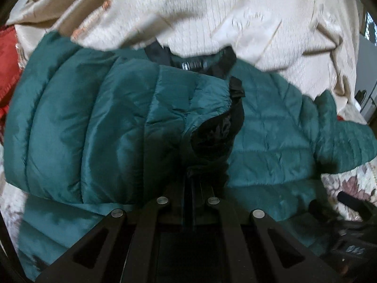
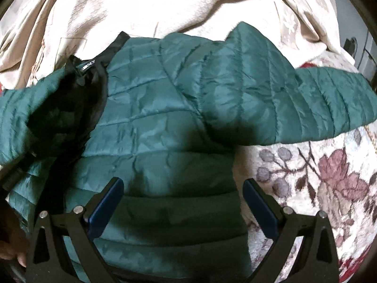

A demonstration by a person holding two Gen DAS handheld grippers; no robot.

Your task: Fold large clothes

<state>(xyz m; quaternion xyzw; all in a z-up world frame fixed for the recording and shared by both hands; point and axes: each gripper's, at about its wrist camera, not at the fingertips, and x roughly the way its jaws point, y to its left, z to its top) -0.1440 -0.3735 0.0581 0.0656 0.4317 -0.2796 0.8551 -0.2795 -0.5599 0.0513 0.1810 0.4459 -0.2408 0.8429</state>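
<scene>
A teal quilted puffer jacket (image 1: 99, 122) with black lining lies on a bed. In the left wrist view my left gripper (image 1: 200, 172) is shut on a bunched black-lined edge of the jacket (image 1: 216, 136). That flap hangs folded over the jacket's body. The black collar with its label (image 1: 193, 64) shows at the top. In the right wrist view my right gripper (image 2: 183, 186) stands open above the jacket's lower body (image 2: 165, 141), with nothing pressed between its blue pads (image 2: 106, 202). One sleeve (image 2: 318, 103) stretches out to the right.
A cream blanket (image 2: 165, 4) is heaped behind the jacket. A floral bedspread (image 2: 318, 176) covers the bed on the right. Red fabric (image 1: 7, 70) shows at the left edge. A person's fingers (image 2: 14, 257) appear at the lower left of the right wrist view.
</scene>
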